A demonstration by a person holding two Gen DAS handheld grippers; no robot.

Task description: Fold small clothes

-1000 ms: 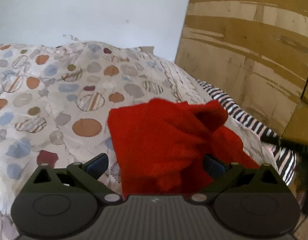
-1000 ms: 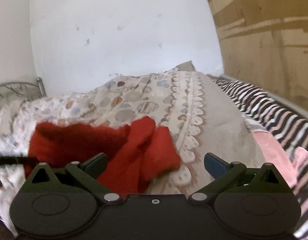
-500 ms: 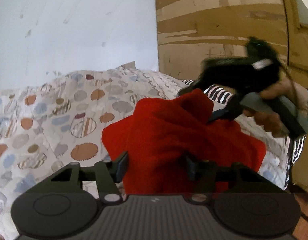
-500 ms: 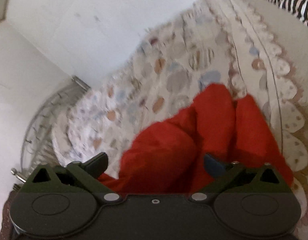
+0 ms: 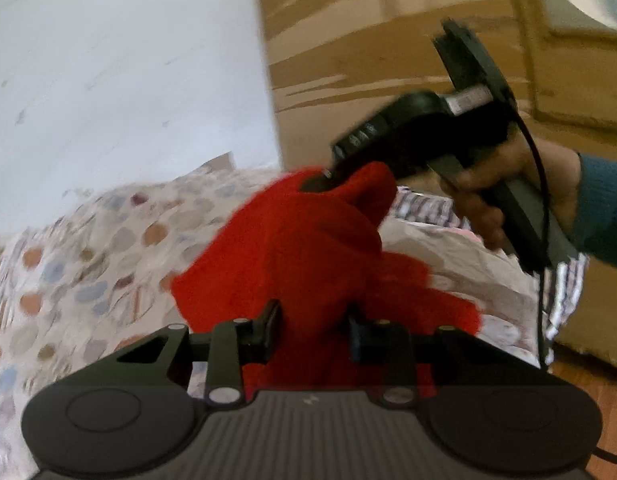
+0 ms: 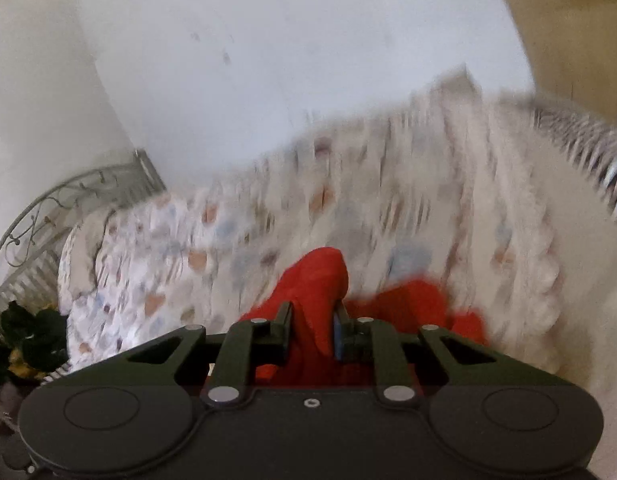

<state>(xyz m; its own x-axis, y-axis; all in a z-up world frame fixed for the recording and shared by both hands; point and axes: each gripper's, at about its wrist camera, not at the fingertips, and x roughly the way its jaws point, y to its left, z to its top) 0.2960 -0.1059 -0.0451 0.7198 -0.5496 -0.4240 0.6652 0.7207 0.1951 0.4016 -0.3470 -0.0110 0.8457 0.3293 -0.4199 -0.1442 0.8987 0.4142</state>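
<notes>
A small red garment is bunched and lifted above the bed. My left gripper is shut on its near edge. The right gripper shows in the left wrist view, pinching the garment's upper far end, held by a hand. In the right wrist view my right gripper is shut on a fold of the red garment, which hangs down behind the jaws. The view is blurred by motion.
The bed carries a white quilt with coloured dots. A striped sheet lies at the right edge. A wooden wardrobe stands to the right, a white wall behind, a metal bed frame at left.
Both grippers went from open to shut on the red garment. They lifted it off the quilt, and the right gripper came in high at the garment's far end.
</notes>
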